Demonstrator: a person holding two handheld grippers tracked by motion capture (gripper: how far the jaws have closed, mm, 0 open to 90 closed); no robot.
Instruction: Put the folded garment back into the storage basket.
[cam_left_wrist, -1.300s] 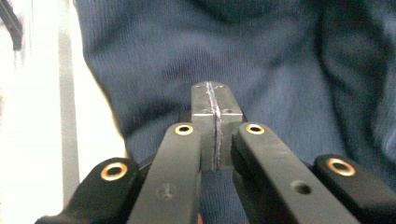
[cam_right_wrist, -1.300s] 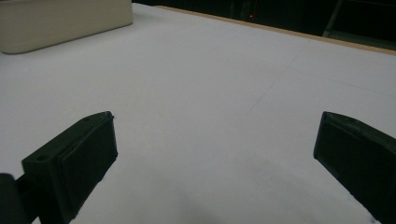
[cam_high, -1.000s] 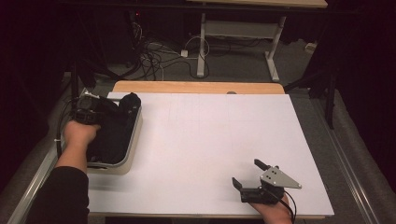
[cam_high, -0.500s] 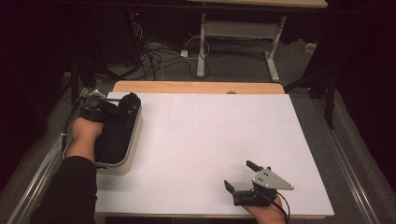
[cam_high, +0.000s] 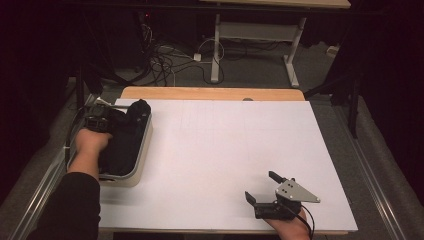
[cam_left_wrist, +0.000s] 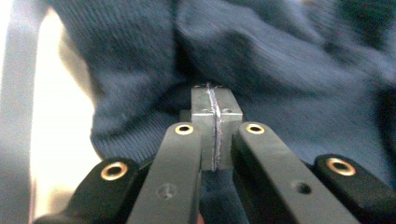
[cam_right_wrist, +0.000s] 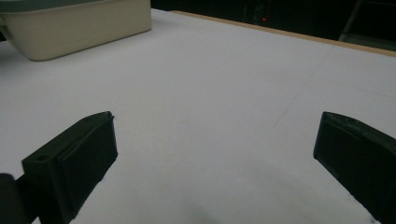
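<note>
High view shows the left hand-held gripper (cam_high: 102, 120) down in the cream bin (cam_high: 142, 155) at the counter's (cam_high: 225, 150) far left, jaws together, pinching at most a thin fold of the dark blue knit garment (cam_high: 125, 145) piled inside. Good practice now: lift slowly and straight up so the cloth clears the bin's rim. Near right, the right hand-held gripper (cam_high: 265, 190) waits with jaws apart, well away from the garment.
</note>
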